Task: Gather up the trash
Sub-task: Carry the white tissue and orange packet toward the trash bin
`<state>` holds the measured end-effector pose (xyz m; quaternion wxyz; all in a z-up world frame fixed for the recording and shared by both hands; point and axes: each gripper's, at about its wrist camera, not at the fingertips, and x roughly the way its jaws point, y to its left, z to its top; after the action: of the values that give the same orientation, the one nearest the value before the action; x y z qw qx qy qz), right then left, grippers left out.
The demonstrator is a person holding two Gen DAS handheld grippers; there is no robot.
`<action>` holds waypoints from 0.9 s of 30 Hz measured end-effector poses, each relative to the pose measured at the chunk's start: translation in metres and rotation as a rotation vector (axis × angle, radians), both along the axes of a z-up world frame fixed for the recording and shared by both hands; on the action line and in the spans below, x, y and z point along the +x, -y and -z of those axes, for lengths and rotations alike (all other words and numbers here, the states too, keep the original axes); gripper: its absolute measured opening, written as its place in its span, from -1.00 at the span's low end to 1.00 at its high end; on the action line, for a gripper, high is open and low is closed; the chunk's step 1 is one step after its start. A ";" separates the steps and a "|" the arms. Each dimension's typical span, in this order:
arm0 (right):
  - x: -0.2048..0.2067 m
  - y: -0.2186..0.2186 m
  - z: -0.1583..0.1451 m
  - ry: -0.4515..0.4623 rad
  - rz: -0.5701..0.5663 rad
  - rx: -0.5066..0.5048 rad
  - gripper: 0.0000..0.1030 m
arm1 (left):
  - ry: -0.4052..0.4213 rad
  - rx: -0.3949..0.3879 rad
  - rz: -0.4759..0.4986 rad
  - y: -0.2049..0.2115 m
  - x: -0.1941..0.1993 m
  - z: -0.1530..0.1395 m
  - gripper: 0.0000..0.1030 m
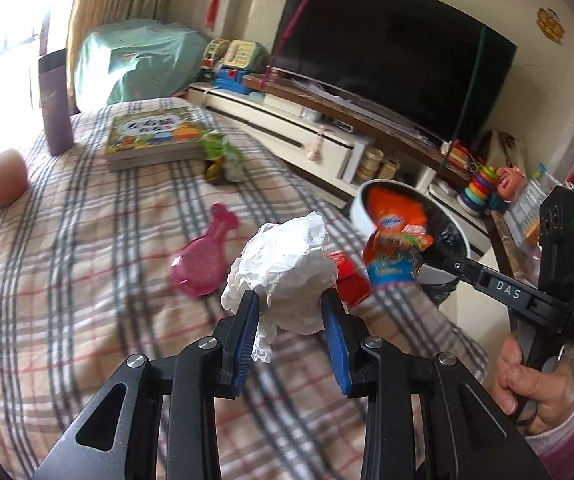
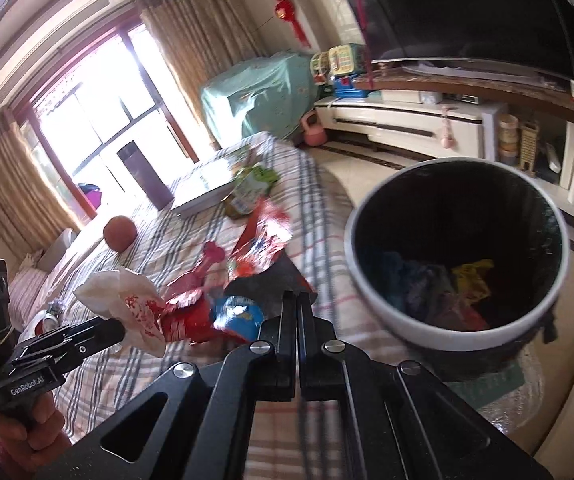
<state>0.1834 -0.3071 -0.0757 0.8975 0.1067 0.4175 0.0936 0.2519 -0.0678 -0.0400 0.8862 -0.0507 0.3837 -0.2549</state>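
My left gripper (image 1: 290,304) is shut on a crumpled white paper ball (image 1: 287,264), held above the plaid-covered table; the ball also shows in the right wrist view (image 2: 127,300). My right gripper (image 2: 297,298) is shut on an orange and blue snack wrapper (image 2: 259,248), which hangs near the rim of the round trash bin (image 2: 375,300). In the left wrist view the wrapper (image 1: 399,236) hangs in front of the bin (image 1: 361,210). A red packet (image 1: 349,280) lies on the table behind the paper ball. The bin holds several bits of trash.
On the table lie a pink plastic toy (image 1: 203,260), a green snack bag (image 1: 223,156), a stack of books (image 1: 155,136), a dark tumbler (image 1: 57,100) and a brown ball (image 1: 5,178). A TV cabinet (image 1: 327,132) stands behind the bin.
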 end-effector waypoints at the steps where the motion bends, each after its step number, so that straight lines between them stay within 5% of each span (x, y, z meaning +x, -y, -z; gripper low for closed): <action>1: -0.001 0.004 0.000 0.002 0.007 0.000 -1.00 | 0.003 0.000 0.009 0.003 0.000 -0.002 -0.39; 13: -0.010 0.047 0.002 -0.001 0.073 0.032 -1.00 | 0.002 0.015 0.067 0.038 -0.001 0.000 -0.39; 17: -0.010 0.049 0.013 -0.053 0.067 0.076 -0.61 | -0.001 0.017 0.061 0.039 -0.003 0.000 -0.39; 19: -0.011 0.047 0.015 -0.049 0.056 0.079 0.04 | -0.004 0.013 0.053 0.037 -0.004 0.000 -0.39; 27: 0.001 0.038 0.043 -0.107 0.045 0.100 0.03 | -0.014 -0.004 0.033 0.024 -0.005 0.000 -0.39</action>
<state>0.1843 -0.3446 -0.1185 0.8693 0.1657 0.4572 0.0881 0.2470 -0.0917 -0.0396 0.8791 -0.0478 0.3901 -0.2698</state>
